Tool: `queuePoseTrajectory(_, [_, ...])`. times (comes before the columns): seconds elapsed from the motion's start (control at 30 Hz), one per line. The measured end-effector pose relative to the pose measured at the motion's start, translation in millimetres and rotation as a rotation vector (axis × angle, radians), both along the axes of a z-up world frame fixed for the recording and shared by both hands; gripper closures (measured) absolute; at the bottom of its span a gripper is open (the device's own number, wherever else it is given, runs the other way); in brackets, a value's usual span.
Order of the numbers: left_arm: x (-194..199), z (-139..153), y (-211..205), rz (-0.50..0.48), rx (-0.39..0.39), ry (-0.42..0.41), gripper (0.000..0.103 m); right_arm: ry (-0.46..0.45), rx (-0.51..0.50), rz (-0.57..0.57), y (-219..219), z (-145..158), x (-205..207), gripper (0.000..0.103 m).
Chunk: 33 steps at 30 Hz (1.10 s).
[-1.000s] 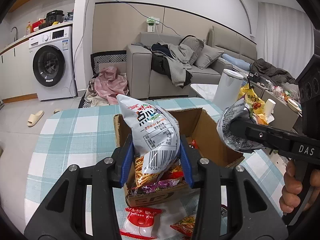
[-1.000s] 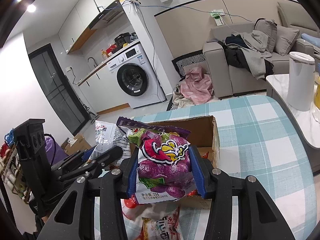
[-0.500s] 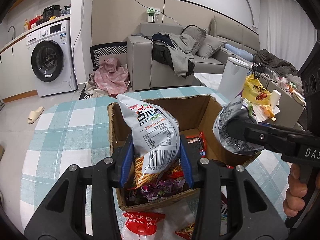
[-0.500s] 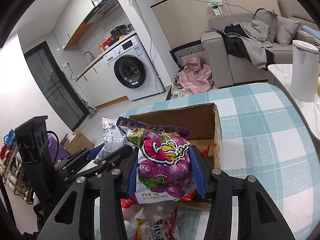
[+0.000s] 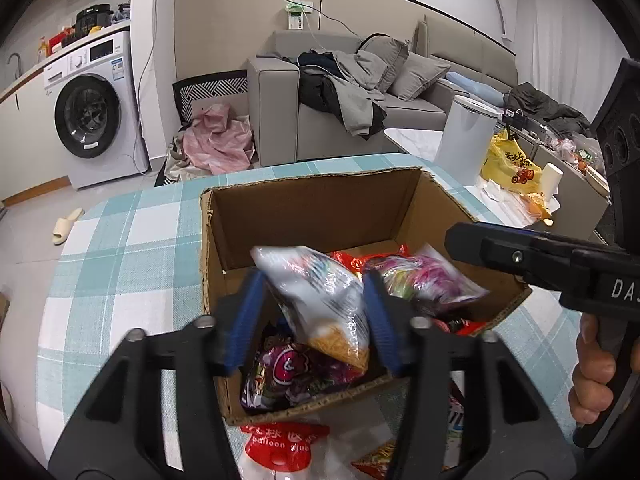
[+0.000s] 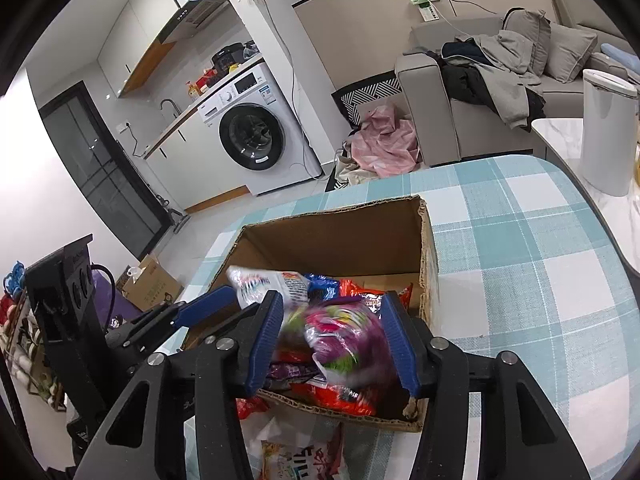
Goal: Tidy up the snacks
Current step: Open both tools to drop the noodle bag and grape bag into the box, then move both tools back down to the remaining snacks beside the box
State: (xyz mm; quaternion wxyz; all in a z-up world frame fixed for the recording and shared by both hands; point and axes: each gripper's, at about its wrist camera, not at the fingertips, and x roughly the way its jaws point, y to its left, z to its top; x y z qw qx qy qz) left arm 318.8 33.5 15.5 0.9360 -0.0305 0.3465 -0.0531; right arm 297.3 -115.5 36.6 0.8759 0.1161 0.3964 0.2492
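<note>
An open cardboard box holds several snack packets on the checked table. My left gripper is open over the box's near side; a blurred white snack bag drops between its blue pads. My right gripper is open over the box; a blurred purple snack bag falls between its pads into the box. The purple bag also shows in the left wrist view, and the white bag in the right wrist view.
More packets lie on the table in front of the box: a red-and-white one and an orange one. The teal checked tablecloth extends right. A white bin, sofa and washing machine stand beyond.
Both grippers moved forward over the box and opened. The white bag and the purple bag have left the pads and are dropping into the box.
</note>
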Motion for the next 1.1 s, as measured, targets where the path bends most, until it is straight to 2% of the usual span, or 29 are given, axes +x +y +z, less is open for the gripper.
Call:
queuePoseTrajectory(0.07, [-6,3,4,-0.002,-0.035,0.001,0.028,0.001,0.008,0.009,-3,1,-1,0.036])
queuePoseTrajectory(0.1, [-8,4,6,-0.002,-0.047,-0.001,0.025,0.001,0.012,0.008,-5,2,-2,0.033])
queuePoseTrajectory(0.2, [-19,9,10,-0.005,-0.067,-0.007,0.022,-0.017,0.000,0.018,-8,7,-11,0.023])
queuePoseTrajectory(0.23, [-24,11,11,-0.012,-0.076,-0.008,0.020,-0.020,-0.005,0.018,-9,8,-14,0.012])
queuePoseTrajectory(0.27, [-28,13,12,-0.014,-0.081,-0.012,0.018,-0.025,-0.008,0.015,-11,10,-18,0.004])
queuePoseTrajectory(0.33, [-40,16,14,-0.005,-0.077,-0.031,0.012,-0.042,-0.003,0.012,-14,13,-25,0.001])
queuePoseTrajectory(0.37, [-46,18,15,-0.004,-0.073,-0.044,0.003,-0.043,-0.003,0.017,-15,15,-29,0.001])
queuePoseTrajectory(0.4, [-53,21,16,-0.002,-0.068,-0.065,0.001,-0.037,-0.001,0.030,-16,16,-33,0.001])
queuePoseTrajectory(0.63, [-97,35,26,0.011,-0.042,-0.131,0.001,-0.063,-0.015,0.065,-21,21,-63,0.000])
queuePoseTrajectory(0.83, [-133,43,37,0.041,-0.023,-0.186,0.001,-0.114,-0.003,0.035,-32,22,-85,0.000])
queuePoseTrajectory(1.1, [-159,34,40,0.054,-0.019,-0.169,0.001,-0.154,-0.038,0.036,-30,20,-105,0.000])
